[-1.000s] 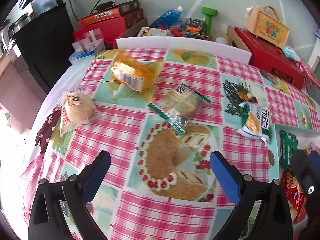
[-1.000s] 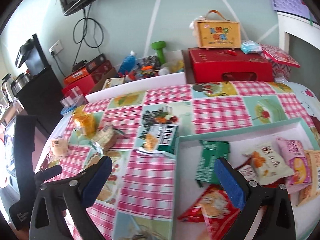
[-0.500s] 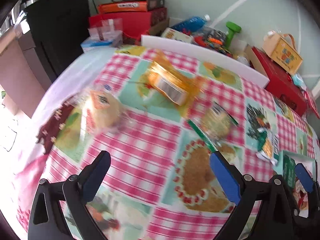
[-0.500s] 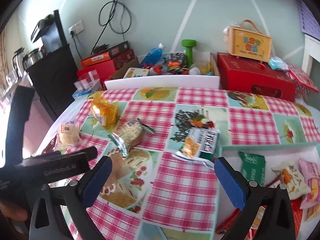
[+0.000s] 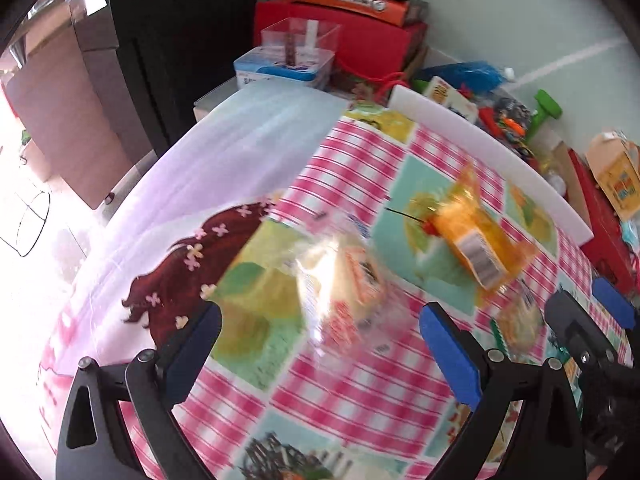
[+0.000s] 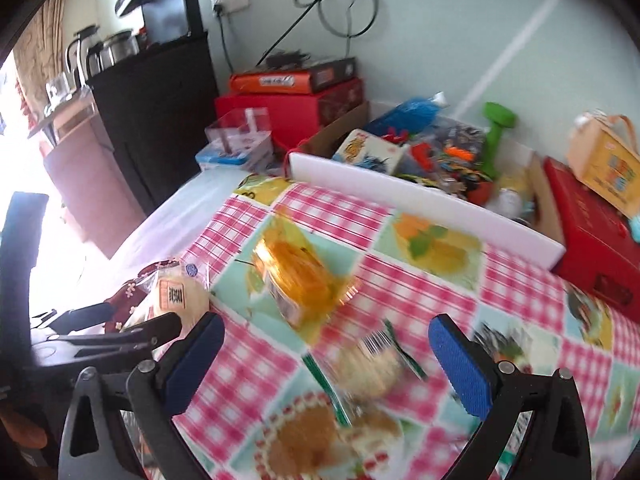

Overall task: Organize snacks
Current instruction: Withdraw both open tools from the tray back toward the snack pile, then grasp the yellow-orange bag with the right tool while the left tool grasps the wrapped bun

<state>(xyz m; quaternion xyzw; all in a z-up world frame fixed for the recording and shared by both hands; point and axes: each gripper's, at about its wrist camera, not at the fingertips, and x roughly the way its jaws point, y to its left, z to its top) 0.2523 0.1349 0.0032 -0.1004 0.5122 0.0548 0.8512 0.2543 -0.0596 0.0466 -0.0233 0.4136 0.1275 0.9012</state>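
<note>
Your left gripper (image 5: 320,354) and right gripper (image 6: 326,362) both gape empty; cardboard box (image 6: 340,130) behind the checked tablecloth (image 6: 420,280) holds toys.

Motion blur is smearing the clear-wrapped bun (image 5: 340,280) at frame centre, label unreadable; green-edged packet (image 6: 372,364) at lower centre likewise blurring.

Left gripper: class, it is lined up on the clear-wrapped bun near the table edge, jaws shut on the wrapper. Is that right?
Not quite. The left gripper is lined up on the clear-wrapped bun near the table edge, but its jaws stand open, either side of the bun and gripping nothing. The left wrist view shows this.
</note>
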